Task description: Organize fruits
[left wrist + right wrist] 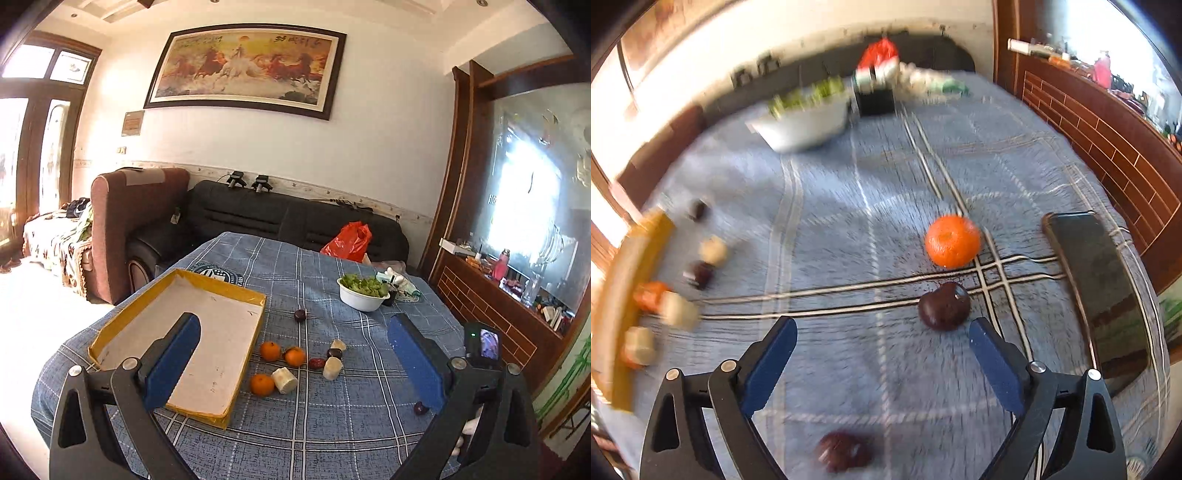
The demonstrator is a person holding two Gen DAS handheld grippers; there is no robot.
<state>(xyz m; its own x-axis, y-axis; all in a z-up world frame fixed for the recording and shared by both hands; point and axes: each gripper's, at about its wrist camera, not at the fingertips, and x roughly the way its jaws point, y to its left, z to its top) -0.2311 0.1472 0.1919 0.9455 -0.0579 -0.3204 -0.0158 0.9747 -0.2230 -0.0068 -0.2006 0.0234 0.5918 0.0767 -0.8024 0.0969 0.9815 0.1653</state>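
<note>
In the left wrist view my left gripper (293,325) is open and empty above the blue checked tablecloth. Ahead of it lie three mandarins (270,350), pale cut pieces (284,380), dark red fruits (300,315) and a yellow-rimmed tray (177,343) at the left. In the blurred right wrist view my right gripper (882,328) is open and empty, low over the cloth. A mandarin (953,240) and a dark plum (944,305) lie just ahead of its right finger. Another dark fruit (844,451) lies beneath the jaws.
A white bowl of greens (362,291) stands at the table's far side, also in the right wrist view (805,118). A black phone (1099,291) lies on the cloth at the right. A camera device (482,343) sits at the right table edge. Sofas stand behind the table.
</note>
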